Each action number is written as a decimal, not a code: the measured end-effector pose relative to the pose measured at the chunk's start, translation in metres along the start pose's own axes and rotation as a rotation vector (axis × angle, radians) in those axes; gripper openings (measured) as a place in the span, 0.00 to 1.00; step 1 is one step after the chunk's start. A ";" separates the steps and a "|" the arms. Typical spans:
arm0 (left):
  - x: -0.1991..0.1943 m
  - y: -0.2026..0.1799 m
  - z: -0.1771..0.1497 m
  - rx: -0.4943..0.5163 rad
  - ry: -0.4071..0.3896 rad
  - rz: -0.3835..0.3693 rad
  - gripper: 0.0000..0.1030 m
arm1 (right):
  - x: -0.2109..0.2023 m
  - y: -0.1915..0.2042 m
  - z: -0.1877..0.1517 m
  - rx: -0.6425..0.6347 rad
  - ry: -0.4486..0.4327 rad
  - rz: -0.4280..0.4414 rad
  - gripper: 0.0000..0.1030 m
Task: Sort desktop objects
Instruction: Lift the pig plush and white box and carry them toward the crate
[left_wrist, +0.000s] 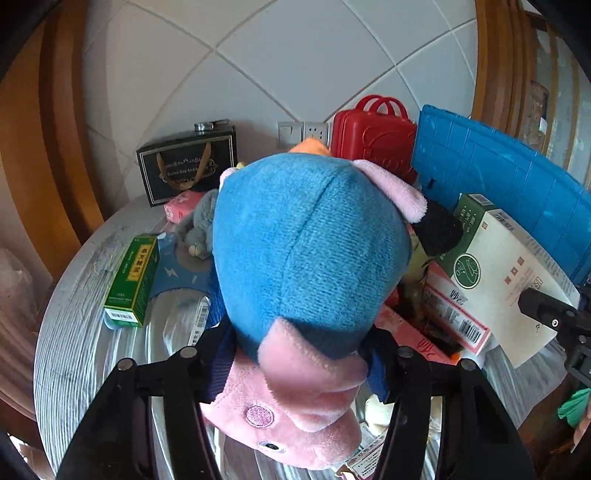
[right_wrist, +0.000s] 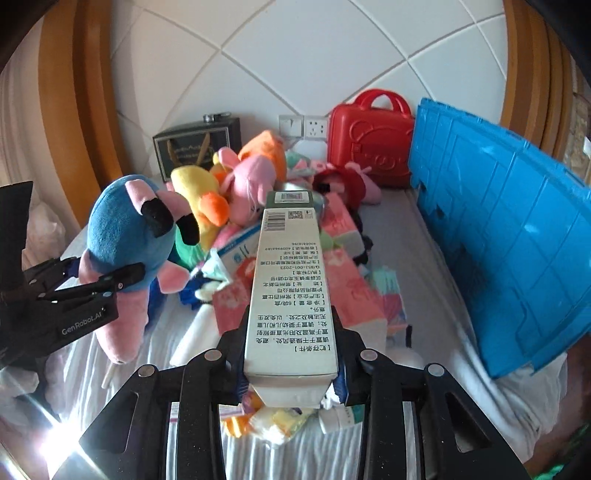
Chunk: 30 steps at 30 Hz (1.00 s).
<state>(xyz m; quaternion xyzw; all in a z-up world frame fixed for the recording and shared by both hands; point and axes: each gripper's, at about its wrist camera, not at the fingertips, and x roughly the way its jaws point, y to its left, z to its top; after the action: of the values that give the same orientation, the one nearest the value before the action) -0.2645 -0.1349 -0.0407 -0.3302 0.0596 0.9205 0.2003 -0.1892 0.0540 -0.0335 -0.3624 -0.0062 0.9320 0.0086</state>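
While the left tool (left_wrist: 295, 354) clamps the plush toy (left_wrist: 306, 251) and the right tool (right_wrist: 291, 354) grips the long box (right_wrist: 288, 291) by one end, either could slip onto the cluttered worktop (left_wrist: 74, 325).

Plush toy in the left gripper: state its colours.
The plush toy is blue and pink with black patches, clearest in the right wrist view.

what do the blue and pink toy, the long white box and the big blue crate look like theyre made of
Blue and pink stuffed toy: soft plush fabric, with fuzzy pile and a stitched seam. Long white printed box: likely thin cardboard, matte, with sharp folded edges. Big blue ribbed crate: looks like moulded hard plastic, slightly glossy, with a grid of ribs.
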 end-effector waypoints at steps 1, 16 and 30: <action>-0.009 0.000 0.006 -0.001 -0.023 -0.002 0.56 | -0.007 0.001 0.005 0.000 -0.021 -0.002 0.32; -0.097 -0.033 0.053 0.025 -0.254 -0.075 0.57 | -0.115 -0.009 0.051 -0.003 -0.296 -0.113 0.32; -0.096 -0.157 0.088 0.119 -0.348 -0.124 0.57 | -0.169 -0.108 0.068 0.062 -0.470 -0.221 0.32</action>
<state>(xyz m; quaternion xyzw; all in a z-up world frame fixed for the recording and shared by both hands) -0.1845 -0.0023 0.0916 -0.1569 0.0579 0.9445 0.2829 -0.1099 0.1580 0.1328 -0.1326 -0.0191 0.9838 0.1195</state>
